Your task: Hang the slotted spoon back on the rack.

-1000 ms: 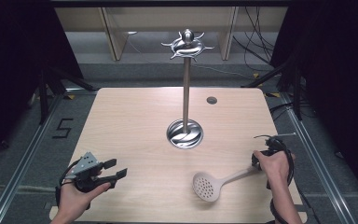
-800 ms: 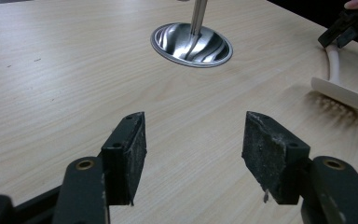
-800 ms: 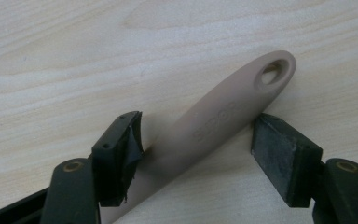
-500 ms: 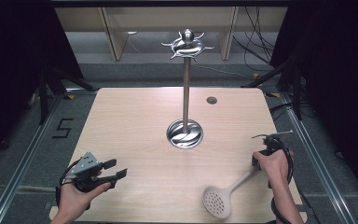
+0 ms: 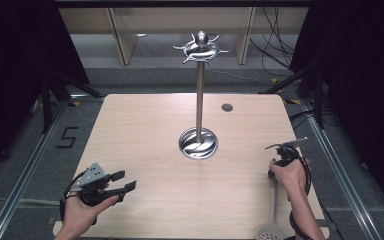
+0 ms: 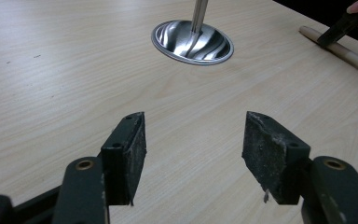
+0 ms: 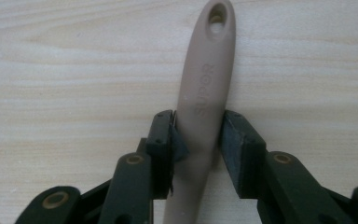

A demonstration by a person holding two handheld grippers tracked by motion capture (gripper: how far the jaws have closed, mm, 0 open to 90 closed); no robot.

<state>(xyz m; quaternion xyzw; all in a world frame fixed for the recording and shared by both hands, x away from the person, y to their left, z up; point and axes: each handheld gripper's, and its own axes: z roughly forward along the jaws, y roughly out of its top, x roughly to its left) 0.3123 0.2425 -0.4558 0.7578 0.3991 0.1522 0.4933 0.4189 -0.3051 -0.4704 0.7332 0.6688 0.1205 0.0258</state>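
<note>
- The right gripper has just been closing its jaws; they now clamp the beige handle of the slotted spoon.
- The spoon lies flat on the wooden table, right of the metal stand, its head at the near edge.
- The left gripper gapes wide, empty, near the stand's left front.

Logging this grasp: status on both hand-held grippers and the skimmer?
Right hand-held gripper jaws just closed onto skimmer handle. Skimmer head at near table edge. Left hand-held gripper open, empty. Hanging stand mid-table, nothing between.
</note>
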